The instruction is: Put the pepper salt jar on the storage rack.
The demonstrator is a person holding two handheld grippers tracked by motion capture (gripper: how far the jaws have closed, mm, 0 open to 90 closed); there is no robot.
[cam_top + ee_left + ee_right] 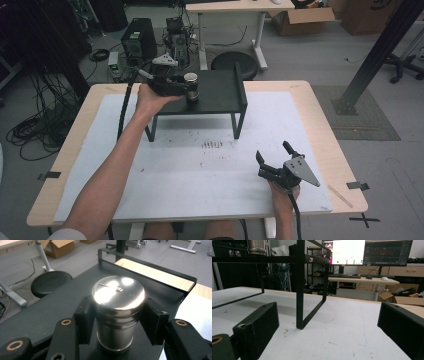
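Where the low black metal shelf (pixel 220 92) stands on the white mat (pixel 200 165), the left gripper (pixel 186 89) reaches over its top from the left side. Its jaws sit on either side of the shiny steel lidded canister (pixel 117 312) — the left pad touching the wall, the right pad at the lid's edge. The canister stands upright on the shelf top. The right gripper (pixel 274 156) rests on the mat near the front right — jaws wide apart, holding nothing.

Dim, even overhead light — glare on the steel canister (pixel 118 293) lid; bright monitors (pixel 367 252) beyond.
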